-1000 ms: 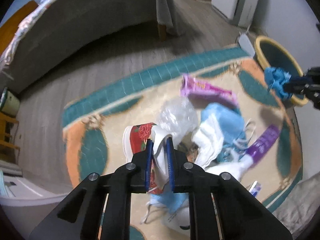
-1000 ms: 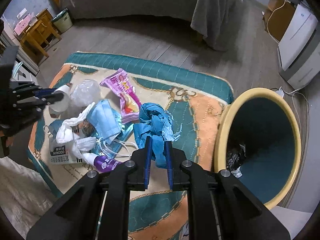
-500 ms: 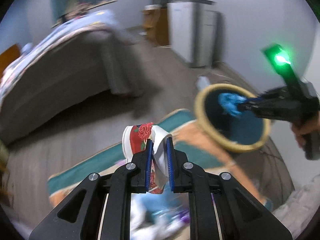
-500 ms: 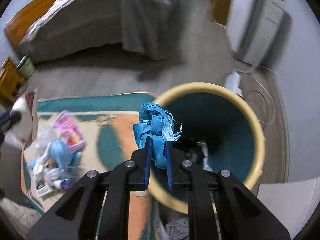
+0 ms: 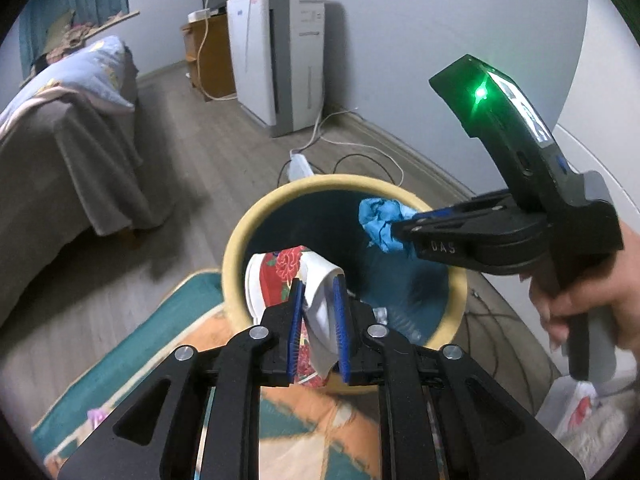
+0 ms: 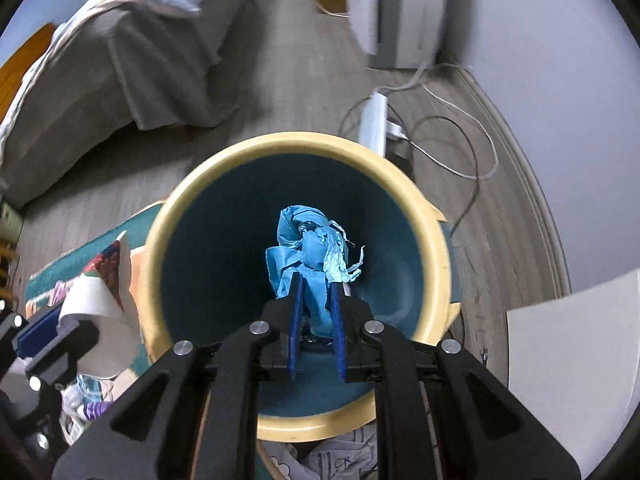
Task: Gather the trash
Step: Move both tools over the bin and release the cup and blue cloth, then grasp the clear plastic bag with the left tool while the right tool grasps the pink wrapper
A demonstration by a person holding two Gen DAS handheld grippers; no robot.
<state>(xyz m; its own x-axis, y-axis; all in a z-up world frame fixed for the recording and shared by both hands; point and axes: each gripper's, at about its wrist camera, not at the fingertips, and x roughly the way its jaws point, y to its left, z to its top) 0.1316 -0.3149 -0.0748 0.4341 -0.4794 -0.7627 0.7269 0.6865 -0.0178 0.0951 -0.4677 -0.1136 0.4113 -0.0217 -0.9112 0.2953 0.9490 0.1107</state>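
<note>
My left gripper [image 5: 317,280] is shut on a crushed paper cup [image 5: 280,276], white with red flowers, and holds it over the near rim of the yellow bin [image 5: 256,216] with its dark teal inside. My right gripper [image 6: 316,284] is shut on a crumpled blue rag [image 6: 310,252] and holds it above the bin's [image 6: 280,142] open mouth. In the left wrist view the right gripper [image 5: 394,229] comes in from the right with the blue rag [image 5: 378,226]. In the right wrist view the cup [image 6: 100,296] and the left gripper [image 6: 44,340] show at the lower left.
The bin stands at the edge of a teal and orange rug [image 5: 188,332]. A bed with a grey cover [image 5: 60,160] is to the left. A white appliance [image 5: 280,60], a power strip [image 5: 300,164] and cables [image 6: 460,140] lie behind the bin. More trash [image 6: 88,404] lies on the rug.
Both grippers have swung from the trash pile on the rug to the bin, each carrying its item. The rag now hangs over the bin's mouth and the cup over its near rim.
</note>
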